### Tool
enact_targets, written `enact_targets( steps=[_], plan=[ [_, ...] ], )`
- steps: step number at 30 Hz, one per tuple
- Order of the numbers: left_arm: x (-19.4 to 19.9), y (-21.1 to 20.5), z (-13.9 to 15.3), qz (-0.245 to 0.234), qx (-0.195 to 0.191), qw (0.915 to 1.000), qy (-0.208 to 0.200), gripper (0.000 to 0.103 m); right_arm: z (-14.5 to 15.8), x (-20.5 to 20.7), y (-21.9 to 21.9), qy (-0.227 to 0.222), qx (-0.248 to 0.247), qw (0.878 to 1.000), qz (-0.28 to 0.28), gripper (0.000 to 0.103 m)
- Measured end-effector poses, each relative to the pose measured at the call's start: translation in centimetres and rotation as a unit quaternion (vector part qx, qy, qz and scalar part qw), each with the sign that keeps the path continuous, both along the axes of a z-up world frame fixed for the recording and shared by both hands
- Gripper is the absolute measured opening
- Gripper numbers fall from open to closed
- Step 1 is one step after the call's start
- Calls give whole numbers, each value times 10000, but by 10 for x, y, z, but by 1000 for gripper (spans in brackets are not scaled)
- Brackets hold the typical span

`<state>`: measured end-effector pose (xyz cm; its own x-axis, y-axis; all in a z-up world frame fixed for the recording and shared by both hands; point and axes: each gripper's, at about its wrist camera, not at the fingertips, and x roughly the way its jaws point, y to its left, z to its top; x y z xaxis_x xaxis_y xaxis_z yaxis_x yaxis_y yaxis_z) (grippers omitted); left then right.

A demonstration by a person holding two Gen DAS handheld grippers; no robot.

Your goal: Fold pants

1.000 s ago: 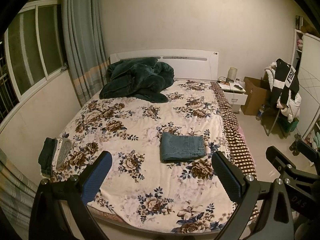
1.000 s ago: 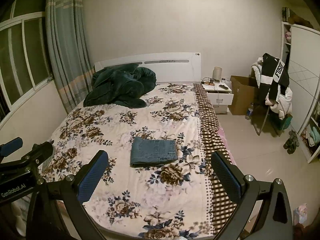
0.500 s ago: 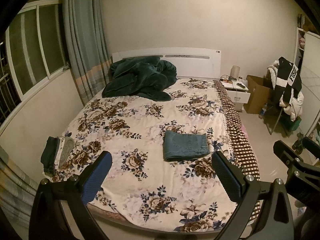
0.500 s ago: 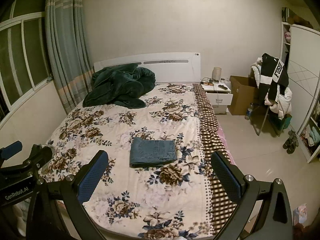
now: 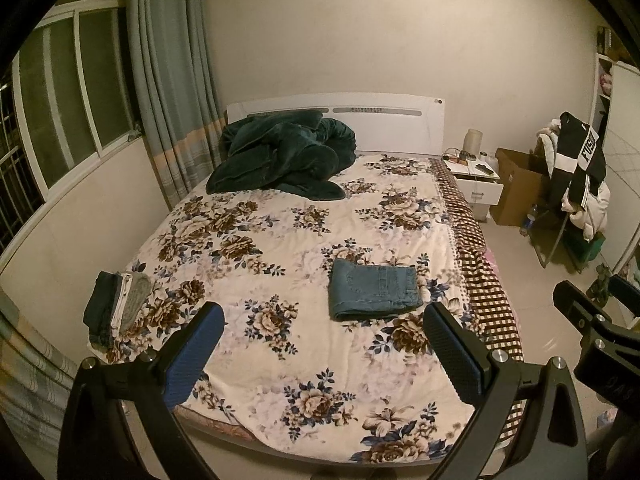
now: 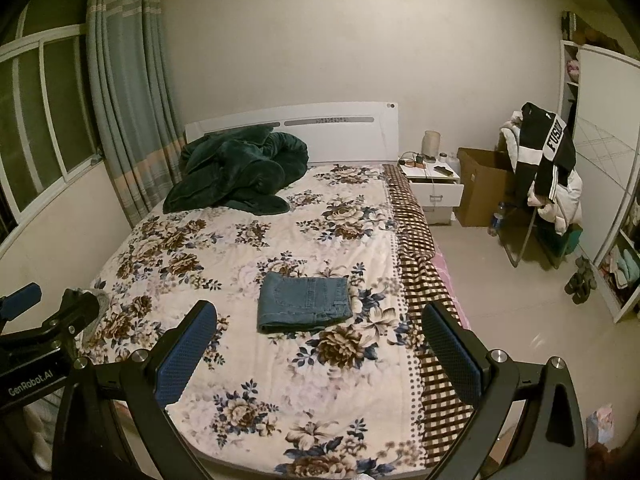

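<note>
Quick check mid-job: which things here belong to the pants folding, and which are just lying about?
Job:
- folded jeans on the bed
- stack of folded clothes at the bed's left edge
- left gripper, right gripper, both open

Lying about:
- green blanket
- nightstand
- cardboard box
- jacket

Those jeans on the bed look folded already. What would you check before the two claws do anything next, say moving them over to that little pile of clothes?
1. Jeans folded into a neat rectangle, lying flat on the bed: ok.
2. Left claw open and holding nothing: ok.
3. Right claw open and holding nothing: ok.
4. Both claws back from the jeans, near the foot of the bed, touching no cloth: ok.
5. Pile at the bed's left edge looks stacked with room on top: ok, though how steady it is, cannot tell.
6. Bedspread between jeans and pile free of other things: ok.
</note>
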<state>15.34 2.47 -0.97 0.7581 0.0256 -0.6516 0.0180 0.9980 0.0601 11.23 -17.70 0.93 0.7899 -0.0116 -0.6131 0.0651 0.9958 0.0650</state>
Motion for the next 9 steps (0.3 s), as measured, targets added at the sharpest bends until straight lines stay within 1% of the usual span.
enact_targets(
  steps=[9],
  plan=[
    [-2, 2, -3, -7, 16, 10000, -70, 102, -1, 0, -2, 0, 3, 10000, -7, 103]
  ],
)
